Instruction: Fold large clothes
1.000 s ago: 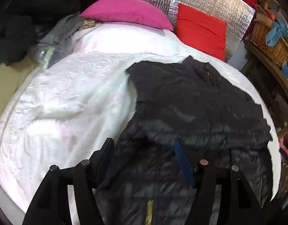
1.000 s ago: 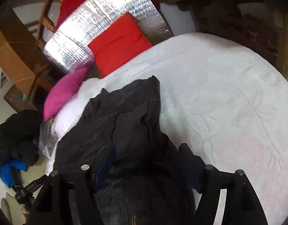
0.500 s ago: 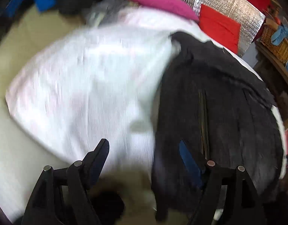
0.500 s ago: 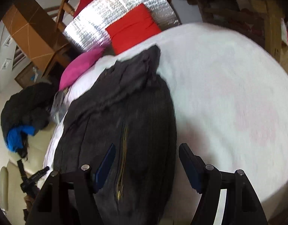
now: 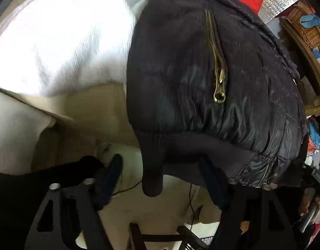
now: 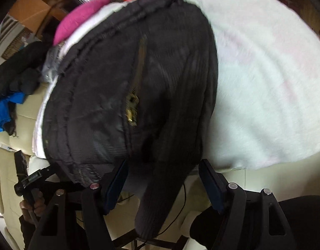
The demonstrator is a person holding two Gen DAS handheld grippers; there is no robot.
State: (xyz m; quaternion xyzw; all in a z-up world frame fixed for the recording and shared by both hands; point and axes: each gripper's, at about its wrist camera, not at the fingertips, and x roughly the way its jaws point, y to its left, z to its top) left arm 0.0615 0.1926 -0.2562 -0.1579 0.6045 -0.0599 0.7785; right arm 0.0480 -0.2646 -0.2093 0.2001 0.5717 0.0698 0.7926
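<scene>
1. On the left, the fluffy white blanket [image 5: 62,35] covers the bed, and beige floor shows below its edge.
2. The left gripper [image 5: 162,179] points steeply down at the bed's edge; its jaws have just been closing, with the ribbed hem corner hanging between them, and whether the pads press on it cannot be told.
3. In the middle, the black quilted puffer jacket [image 5: 201,66] lies on the blanket, its hem drooping over the edge, its brass zipper pull [image 5: 219,92] facing up.
4. The right gripper [image 6: 162,183] stands released, jaws wide, a dangling ribbed cuff [image 6: 158,204] between them, untouched by either pad.
5. Far right in that view, more white blanket spreads out; a magenta pillow [image 6: 80,18] sits beyond the jacket.
</scene>
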